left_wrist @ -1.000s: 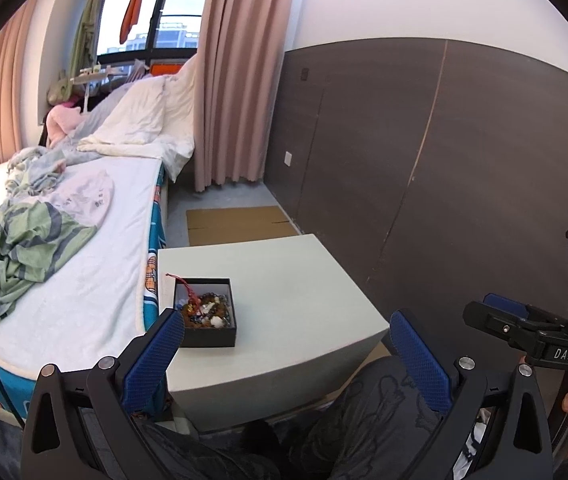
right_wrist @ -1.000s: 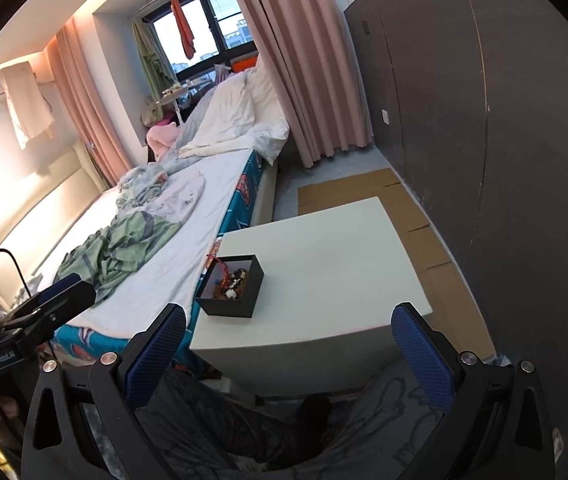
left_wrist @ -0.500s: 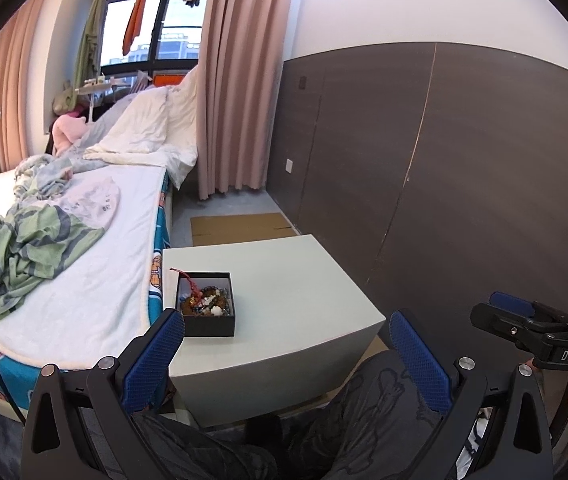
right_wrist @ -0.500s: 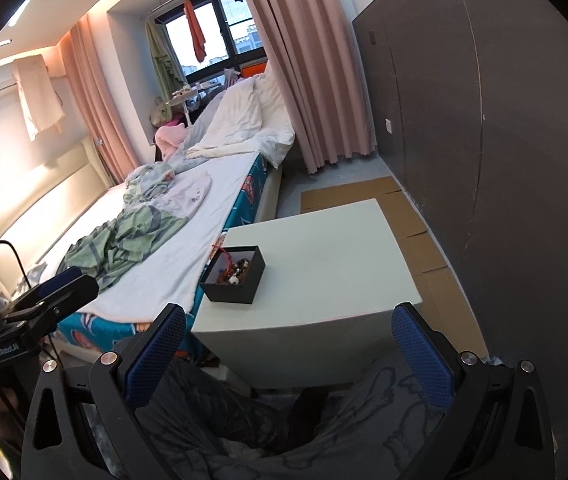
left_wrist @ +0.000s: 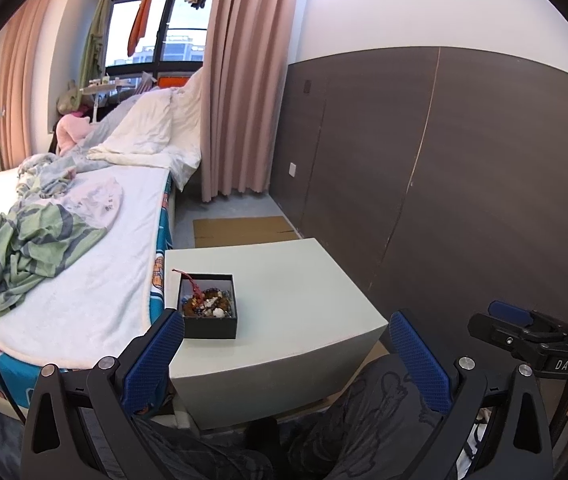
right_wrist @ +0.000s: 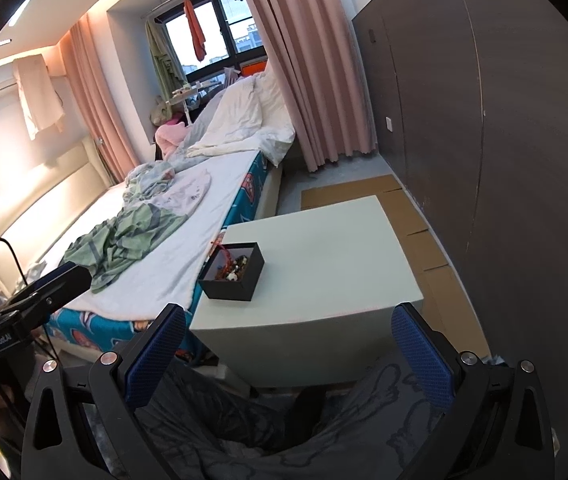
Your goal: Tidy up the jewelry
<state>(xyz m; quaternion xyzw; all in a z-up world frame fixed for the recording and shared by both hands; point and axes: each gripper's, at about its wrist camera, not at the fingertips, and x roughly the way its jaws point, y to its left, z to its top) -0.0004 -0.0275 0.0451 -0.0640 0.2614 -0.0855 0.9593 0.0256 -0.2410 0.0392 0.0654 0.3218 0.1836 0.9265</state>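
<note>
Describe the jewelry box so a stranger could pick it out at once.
Find the pale table between the bed and the dark wall panels. Near its bed-side edge sits a small black box, lidless, heaped with mixed beads. It is the only thing on the tabletop.

You've got a small black box [left_wrist: 208, 305], lid off, sitting flat at the table's [left_wrist: 284, 280] left edge by the bed. Inside: a tangled heap of mixed beads & jewelry [left_wrist: 208, 305], w/ a red cord [left_wrist: 188, 278] sticking out over the far-left corner.
</note>
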